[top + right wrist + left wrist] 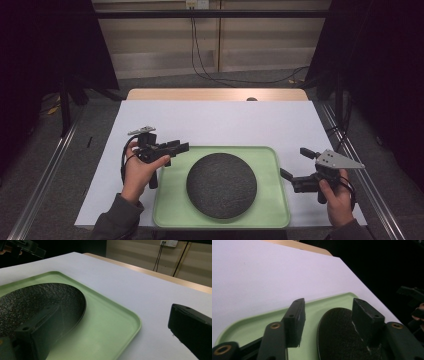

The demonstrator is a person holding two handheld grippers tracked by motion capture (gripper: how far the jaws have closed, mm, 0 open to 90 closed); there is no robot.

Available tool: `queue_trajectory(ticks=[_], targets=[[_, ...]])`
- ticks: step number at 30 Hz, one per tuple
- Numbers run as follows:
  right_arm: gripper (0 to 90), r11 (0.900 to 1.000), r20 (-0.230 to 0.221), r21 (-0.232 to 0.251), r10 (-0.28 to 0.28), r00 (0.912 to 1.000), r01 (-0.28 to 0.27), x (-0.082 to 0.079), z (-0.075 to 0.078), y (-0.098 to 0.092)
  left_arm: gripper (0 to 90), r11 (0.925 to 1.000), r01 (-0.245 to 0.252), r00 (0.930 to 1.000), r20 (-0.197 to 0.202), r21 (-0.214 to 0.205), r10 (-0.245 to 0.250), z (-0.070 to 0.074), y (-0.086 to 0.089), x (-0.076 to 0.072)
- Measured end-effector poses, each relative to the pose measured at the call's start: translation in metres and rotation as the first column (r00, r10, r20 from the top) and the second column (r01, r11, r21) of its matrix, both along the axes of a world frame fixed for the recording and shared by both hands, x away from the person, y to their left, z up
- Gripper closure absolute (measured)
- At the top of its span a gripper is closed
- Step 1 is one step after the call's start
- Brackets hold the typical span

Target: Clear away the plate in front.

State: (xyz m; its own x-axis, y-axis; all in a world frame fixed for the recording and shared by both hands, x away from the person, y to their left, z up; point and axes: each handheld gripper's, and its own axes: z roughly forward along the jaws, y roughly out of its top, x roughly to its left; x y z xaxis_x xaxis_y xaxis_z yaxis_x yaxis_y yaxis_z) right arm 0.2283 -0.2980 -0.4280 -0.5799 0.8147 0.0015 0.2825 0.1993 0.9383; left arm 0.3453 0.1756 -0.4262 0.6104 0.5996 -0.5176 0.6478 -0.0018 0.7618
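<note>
A dark disc [221, 185] is seen lying centred in the green tray [276, 212]. The left gripper [176, 147] and right gripper [294, 166] are held spread and empty at opposite tray edges. The tray could be tipped and the disc slid if only one side were lifted.

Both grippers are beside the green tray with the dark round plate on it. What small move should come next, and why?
Probably ease the left gripper forward to the dark round plate. Its fingers are open, empty, over the green tray at the plate's edge.
</note>
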Motion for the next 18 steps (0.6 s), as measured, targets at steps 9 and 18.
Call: queue_trajectory(ticks=[9, 18], targets=[[0.0, 0.9999, 0.003, 0.006, 0.01, 0.9999, -0.01, -0.001, 0.001, 0.001, 31.5, 0.9998, -0.012, 0.9992, 0.039, -0.017, 0.013, 0.007, 0.009, -0.001], [0.0, 1.0, 0.001, 0.005, 0.004, 1.0, -0.004, 0.0, 0.001, 0.002, 23.0, 0.9992, -0.038, 0.9972, 0.064, -0.014, 0.038, 0.011, 0.017, -0.001]])
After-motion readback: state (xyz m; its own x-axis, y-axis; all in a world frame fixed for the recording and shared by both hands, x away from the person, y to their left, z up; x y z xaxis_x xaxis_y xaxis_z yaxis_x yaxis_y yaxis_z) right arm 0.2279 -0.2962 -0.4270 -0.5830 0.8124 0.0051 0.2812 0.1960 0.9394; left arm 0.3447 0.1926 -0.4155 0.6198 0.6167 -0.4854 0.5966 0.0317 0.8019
